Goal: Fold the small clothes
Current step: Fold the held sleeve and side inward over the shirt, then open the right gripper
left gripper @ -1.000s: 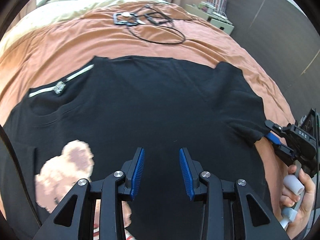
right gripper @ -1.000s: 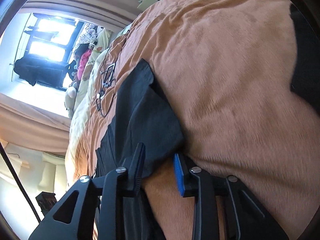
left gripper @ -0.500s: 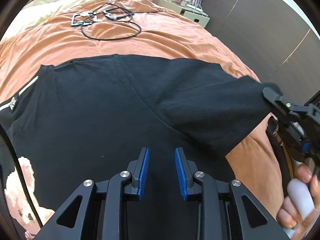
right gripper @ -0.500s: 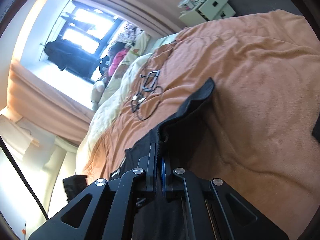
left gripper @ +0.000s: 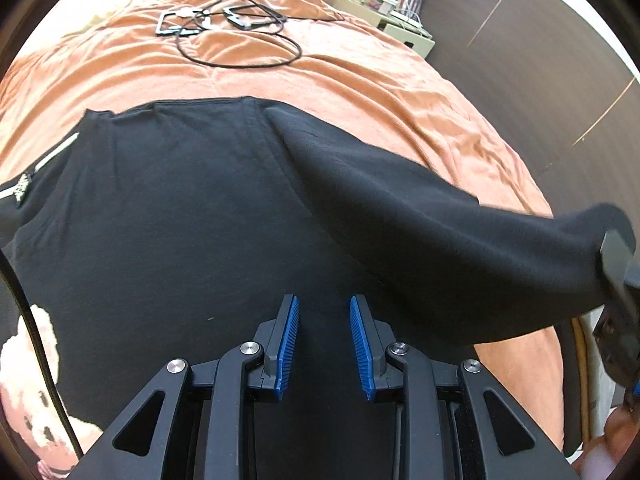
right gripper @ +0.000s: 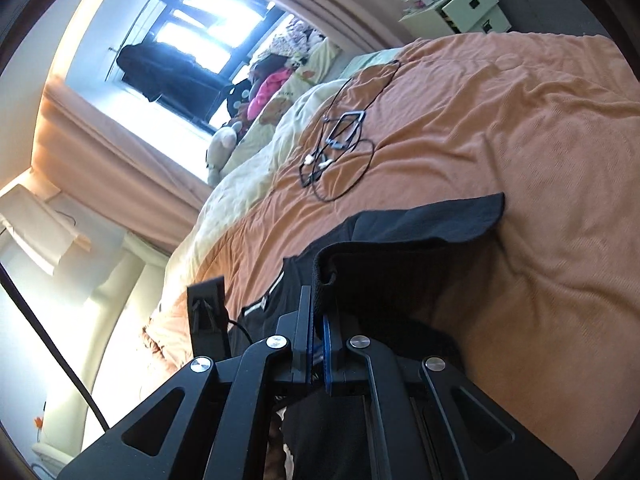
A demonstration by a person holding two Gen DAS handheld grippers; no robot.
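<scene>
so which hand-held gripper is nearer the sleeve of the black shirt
Right. The right hand-held gripper is shut on the sleeve, lifting it. The left hand-held gripper hovers open over the shirt's body, beside the sleeve.

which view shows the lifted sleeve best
The left wrist view: the whole sleeve shows from the shoulder of the black shirt out to the right gripper that pinches its end. The right wrist view shows only bunched cuff fabric at its shut jaws.

Far side of bed: a looped black cable (left gripper: 240, 46) and small frames lie on the orange blanket (left gripper: 360, 92).
Right side: the lifted black sleeve (left gripper: 420, 232) spans the air.
Between cable and T-shirt (left gripper: 168, 216): bare blanket, passable.
</scene>
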